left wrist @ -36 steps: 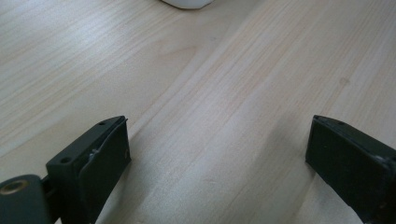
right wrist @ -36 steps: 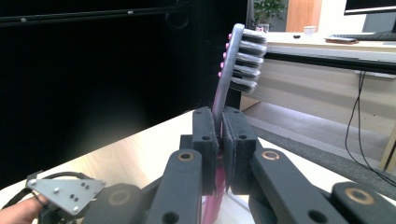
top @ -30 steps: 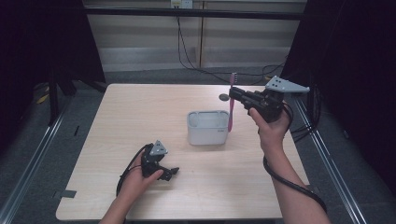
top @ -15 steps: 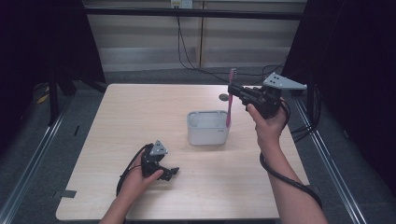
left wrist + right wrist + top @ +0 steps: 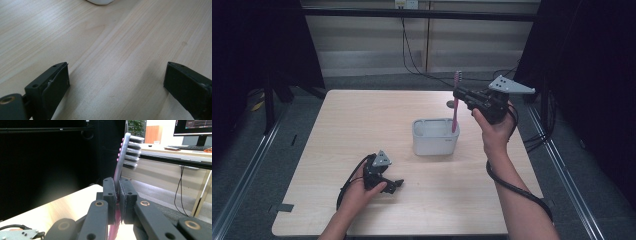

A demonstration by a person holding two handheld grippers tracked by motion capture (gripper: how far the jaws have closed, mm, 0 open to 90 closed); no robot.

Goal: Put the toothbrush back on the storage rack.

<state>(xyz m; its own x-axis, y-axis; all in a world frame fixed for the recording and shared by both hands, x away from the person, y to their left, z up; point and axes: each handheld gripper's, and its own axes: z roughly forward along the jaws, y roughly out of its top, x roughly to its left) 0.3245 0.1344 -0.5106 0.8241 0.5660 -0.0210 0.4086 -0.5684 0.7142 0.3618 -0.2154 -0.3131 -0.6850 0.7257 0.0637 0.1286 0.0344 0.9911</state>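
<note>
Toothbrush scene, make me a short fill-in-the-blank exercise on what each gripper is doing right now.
1. The right gripper is shut on a pink ____.
2. The toothbrush stands upright with its bristle end pointing ____.
3. Its lower end hangs over the white ____.
4. The left gripper, low over the table, has its jaws ____.

Missing words: toothbrush; up; container; open

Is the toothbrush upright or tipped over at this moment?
Upright. The toothbrush stands near vertical, bristle head up, clamped in the right hand-held gripper with its lower end at the white container.
</note>
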